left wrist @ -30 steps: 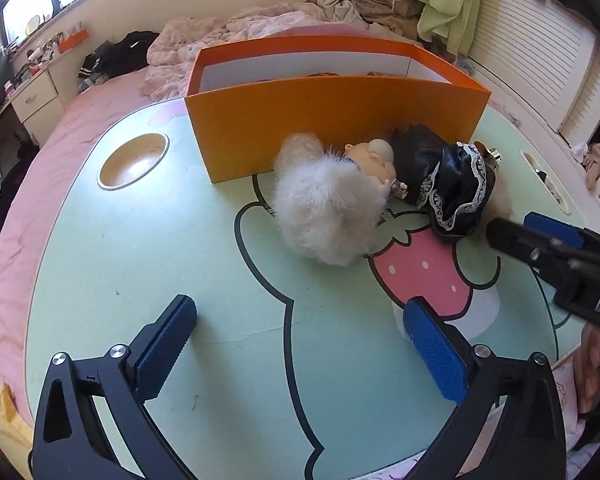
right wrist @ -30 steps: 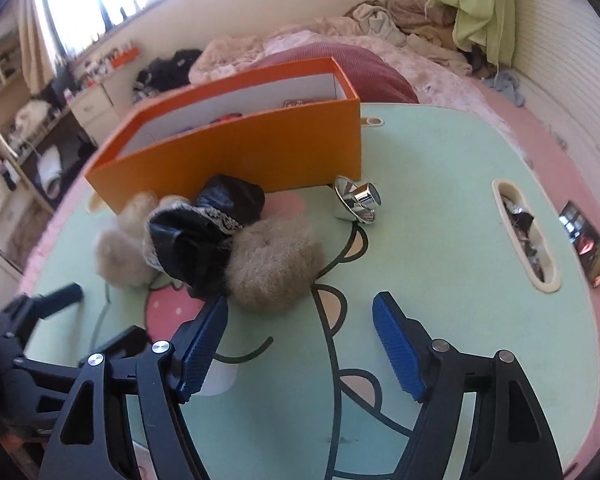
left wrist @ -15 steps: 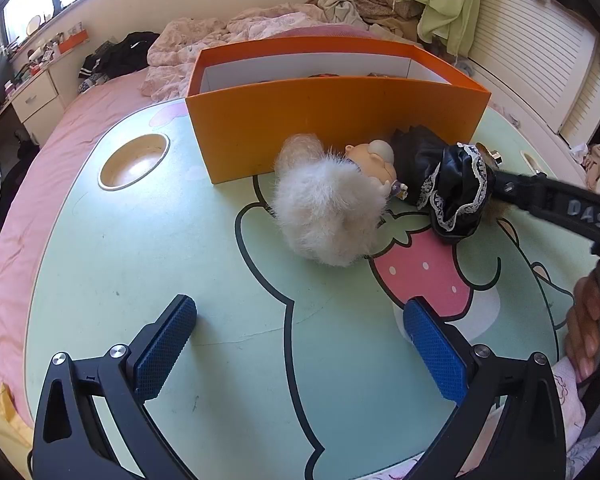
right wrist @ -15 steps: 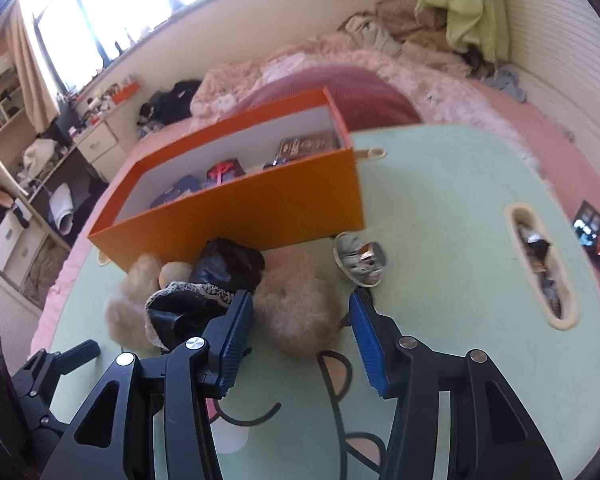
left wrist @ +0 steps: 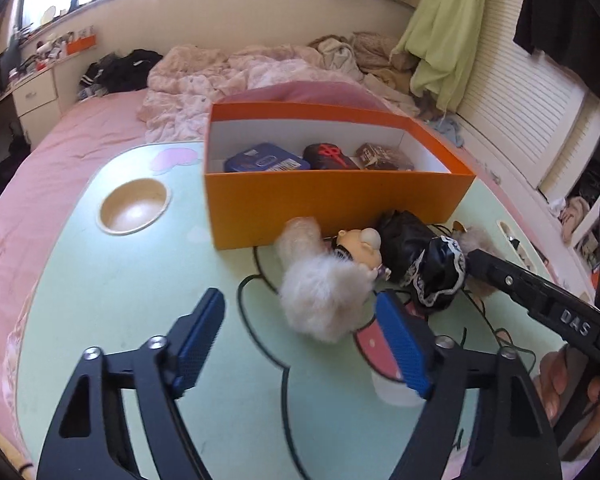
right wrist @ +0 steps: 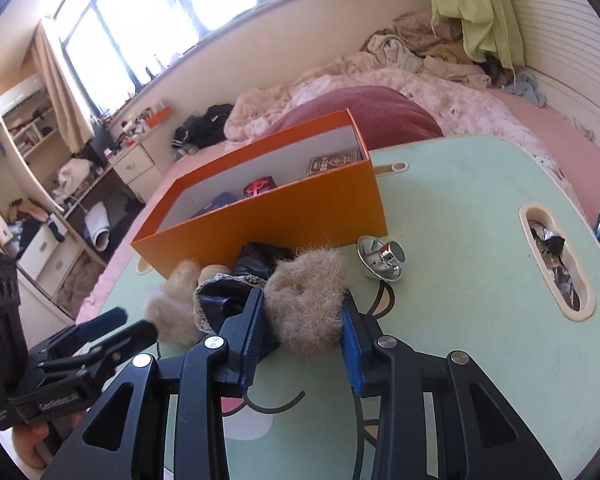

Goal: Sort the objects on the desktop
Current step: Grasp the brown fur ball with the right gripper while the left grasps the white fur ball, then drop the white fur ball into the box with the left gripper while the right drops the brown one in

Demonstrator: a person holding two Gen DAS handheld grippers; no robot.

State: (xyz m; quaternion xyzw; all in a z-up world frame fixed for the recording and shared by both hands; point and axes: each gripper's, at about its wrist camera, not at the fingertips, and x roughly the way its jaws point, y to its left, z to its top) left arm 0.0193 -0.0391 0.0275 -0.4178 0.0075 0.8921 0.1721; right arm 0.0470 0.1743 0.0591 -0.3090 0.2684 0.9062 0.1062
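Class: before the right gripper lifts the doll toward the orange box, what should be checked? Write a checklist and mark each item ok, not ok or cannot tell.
1. Right gripper fingers either side of the doll's tan fur: ok.
2. Grip firm on the fur: cannot tell.
3. Left gripper open and clear of the doll: ok.
4. Orange box open on top: ok.
5. Free space in the box beside the items already inside: cannot tell.
6. Silver cap clear of the doll: ok, it lies apart on the table.
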